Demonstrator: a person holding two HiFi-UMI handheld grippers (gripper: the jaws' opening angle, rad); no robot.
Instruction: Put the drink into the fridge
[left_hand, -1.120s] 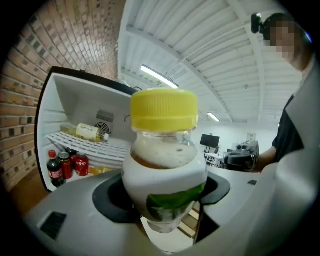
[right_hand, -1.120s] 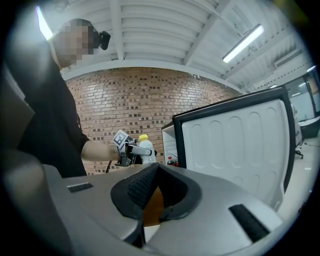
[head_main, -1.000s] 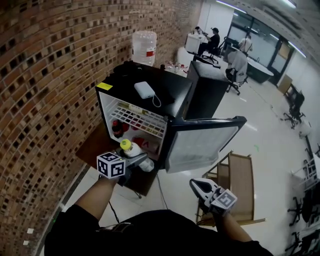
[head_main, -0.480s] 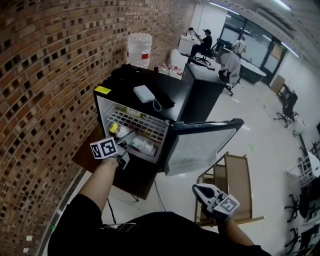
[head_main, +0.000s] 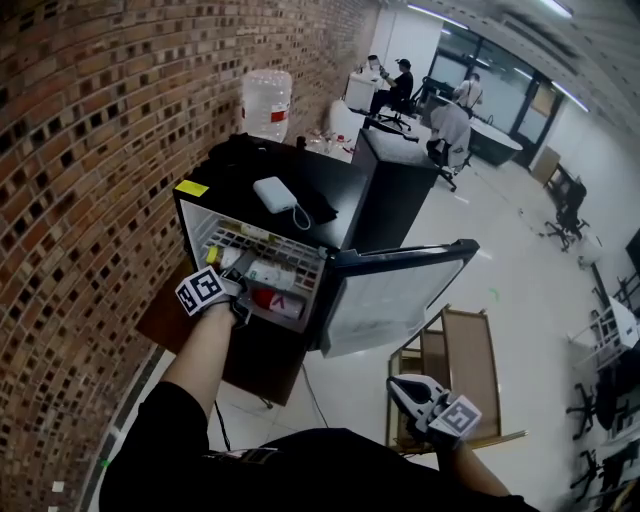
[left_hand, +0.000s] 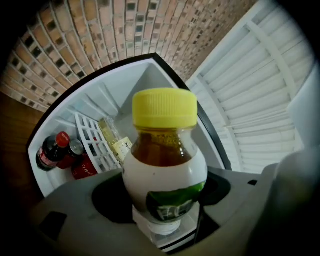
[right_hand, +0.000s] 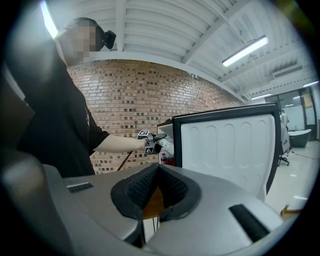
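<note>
Right claw (right_hand: 159, 170) is pressed together with nothing in it and is parked well clear of the door (head_main: 395, 290). It is not needed for this step, unless the door swings.

Left claw (left_hand: 165, 222) is clamped on the bottle (left_hand: 165, 165), low on the body under the green label. The cap (left_hand: 165, 107) is pointed away from the claw, into the fridge (left_hand: 150, 77). The bottle is therefore held at the fridge mouth and not yet set down.

Notes for the placing:
- The grip is low and most of the bottle's mass sits ahead of the pads, so tipping is likely. A slow, steady feed is advised.
- The wire shelf (left_hand: 92, 142) sits ahead and left of the claw, with a pale-labelled bottle (left_hand: 117, 145) just beside it. Contact there should be avoided.
- The cola bottles (left_hand: 52, 152) are packed further left of the claw, so that corner looks taken.
- More room is seen straight ahead and right of the claw. Whether a free resting spot exists there cannot be told, because the held bottle blocks the view.
- The jaws should be spread only once the bottle is borne by a shelf or the floor. The claw should then be drawn straight back.
</note>
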